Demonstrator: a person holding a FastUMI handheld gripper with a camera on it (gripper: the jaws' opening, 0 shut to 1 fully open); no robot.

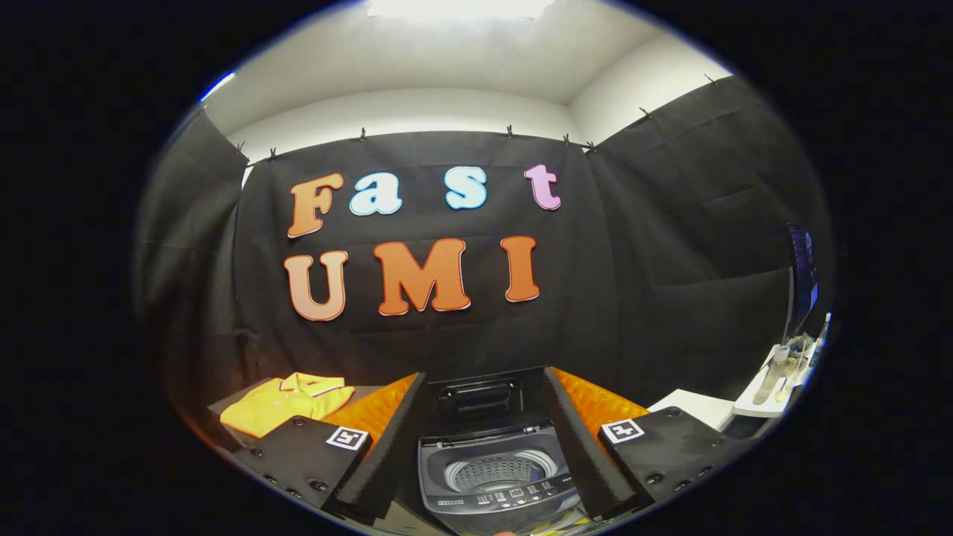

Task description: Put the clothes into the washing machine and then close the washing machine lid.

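Setting: booth hung with black cloth, white ceiling above; a white side shelf (752, 406) with small bottles lies well off to the right of the tongs.

Item 1, tongs (484, 447): spread wide, nothing between the fingers.

Item 2, washing machine (491, 484): small top-loader, seen between the fingers and just ahead of them. Lid (480, 398) stands raised behind the drum (500, 470), which looks empty.

Item 3, clothes (287, 402): one yellow-orange collared shirt, folded flat on a dark surface (223, 406), beyond the left finger and apart from the machine. Not yet loaded.

Handling, by judgement: the shirt is light, soft and limp; it will sag and unfold once lifted, and trailing cloth may catch the machine's rim. Best hold is a pinch through several stacked layers near the middle of the fold, or at the thicker collar, rather than a single loose edge. The lid is rigid and hinged; a push at its top edge should swing it down.
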